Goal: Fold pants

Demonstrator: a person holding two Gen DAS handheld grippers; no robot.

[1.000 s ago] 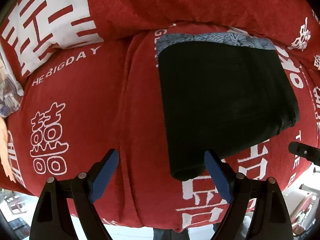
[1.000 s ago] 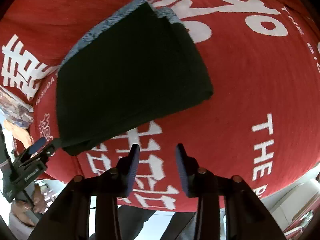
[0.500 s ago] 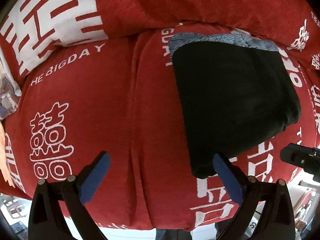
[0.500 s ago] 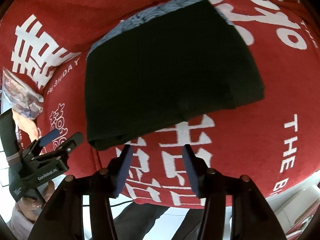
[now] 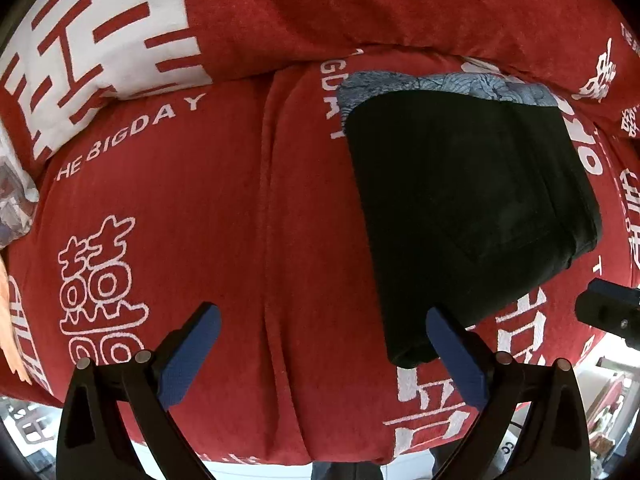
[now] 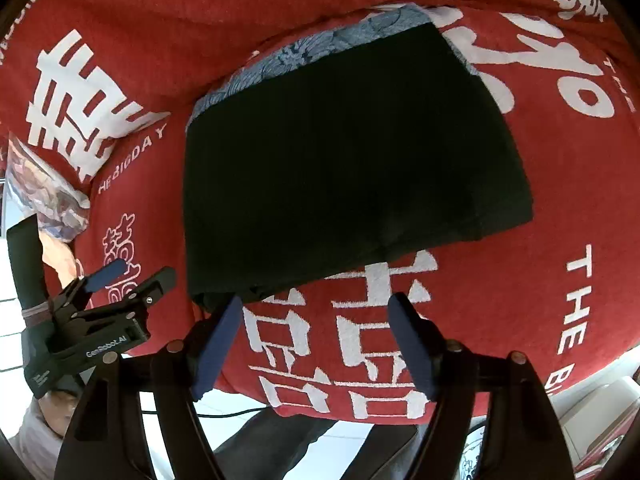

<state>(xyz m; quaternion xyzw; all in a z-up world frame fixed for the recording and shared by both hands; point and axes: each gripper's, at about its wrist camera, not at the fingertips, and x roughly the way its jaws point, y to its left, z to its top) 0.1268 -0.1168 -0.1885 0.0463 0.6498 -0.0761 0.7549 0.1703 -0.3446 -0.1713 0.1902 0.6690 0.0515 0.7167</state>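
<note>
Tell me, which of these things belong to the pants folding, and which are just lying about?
Part of the job:
- black pants, folded into a flat rectangle
- left gripper, open, empty
- right gripper, jaws just opening, nothing between them

Just lying about:
- grey-blue patterned garment under the pants
- red blanket with white lettering
- patterned cloth at the edge

Folded black pants [image 6: 348, 160] lie flat on the red blanket [image 6: 560, 200]. The right gripper [image 6: 316, 312] hovers just off their near edge, jaws just been opening, nothing between them.
</note>
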